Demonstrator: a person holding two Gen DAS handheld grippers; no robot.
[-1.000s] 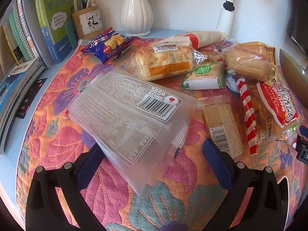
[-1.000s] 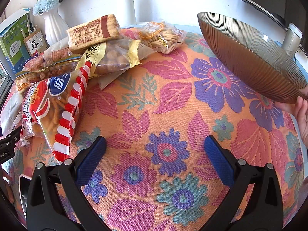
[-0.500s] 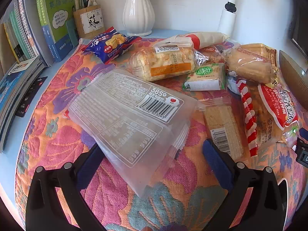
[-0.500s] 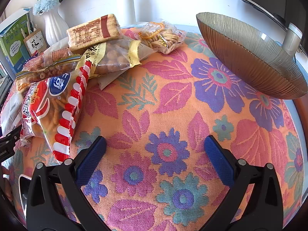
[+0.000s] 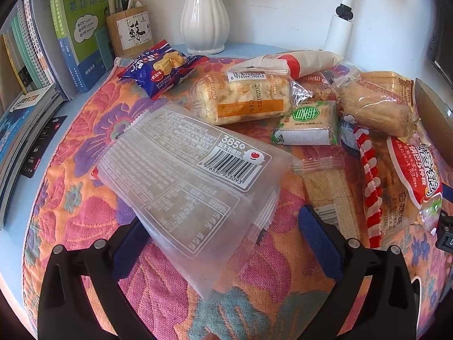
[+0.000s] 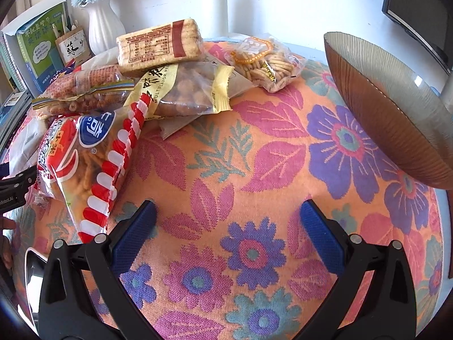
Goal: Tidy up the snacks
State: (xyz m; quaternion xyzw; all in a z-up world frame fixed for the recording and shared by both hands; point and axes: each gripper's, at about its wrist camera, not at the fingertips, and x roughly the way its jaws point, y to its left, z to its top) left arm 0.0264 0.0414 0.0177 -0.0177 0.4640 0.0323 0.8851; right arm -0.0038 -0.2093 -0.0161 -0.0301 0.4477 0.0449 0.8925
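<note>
A flowered cloth [image 6: 254,147] in orange, pink and purple covers the table, with a white wall behind. In the left wrist view, books [image 5: 76,28] stand at ten o'clock, a wooden pen holder [image 5: 131,32] beside them, then a white vase [image 5: 204,14] at twelve. The left gripper [image 5: 223,235] has its jaws spread wide; a clear plastic packet [image 5: 192,181] printed "365" with a barcode lies between them, and whether the pads touch it cannot be told. Beyond it sit a blue snack bag [image 5: 161,69], a bread loaf pack [image 5: 243,99] stamped "20251221", and a small green-labelled cracker pack [image 5: 307,123]; a red-and-white striped bag [image 5: 396,181] lies at three o'clock.

In the right wrist view, the right gripper [image 6: 226,226] is spread open over bare cloth, holding nothing. The snack heap sits at ten to twelve o'clock: a nut bag [image 6: 184,93] reading "MULTIFLAVOR", a cookie bag [image 6: 266,62]. A ribbed brown bowl [image 6: 396,113] stands tilted at two o'clock.
</note>
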